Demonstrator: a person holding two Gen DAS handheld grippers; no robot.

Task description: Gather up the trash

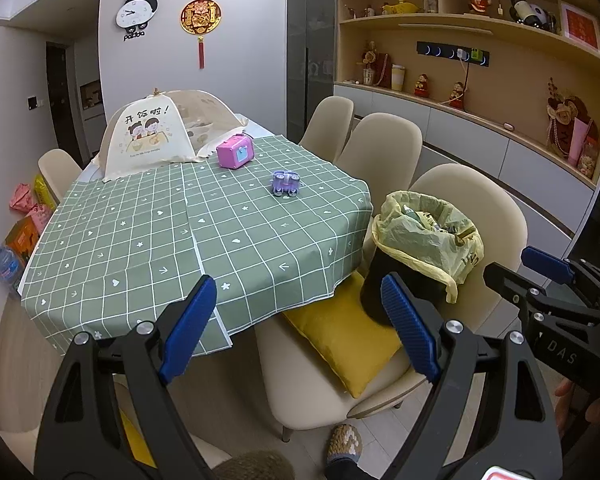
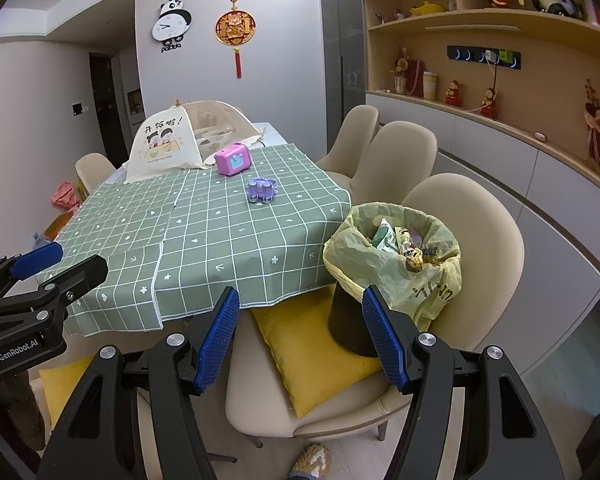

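Nearest my lens, the left gripper (image 1: 300,320) stands with jaws apart, nothing between them; my right gripper (image 2: 300,336) likewise stands wide and empty. At ten o'clock on the green checked tablecloth (image 2: 204,240) I note a mesh food cover (image 2: 168,140), then a pink toy case (image 2: 232,159) and a purple toy (image 2: 262,190) near twelve. At two o'clock, a black bin (image 2: 350,328) lined with a pale yellow bag (image 2: 380,264) sits on a beige chair (image 2: 480,216), touching a yellow cushion (image 2: 320,360). Inside lies the trash (image 2: 400,242): crumpled wrappers, one green-and-white.
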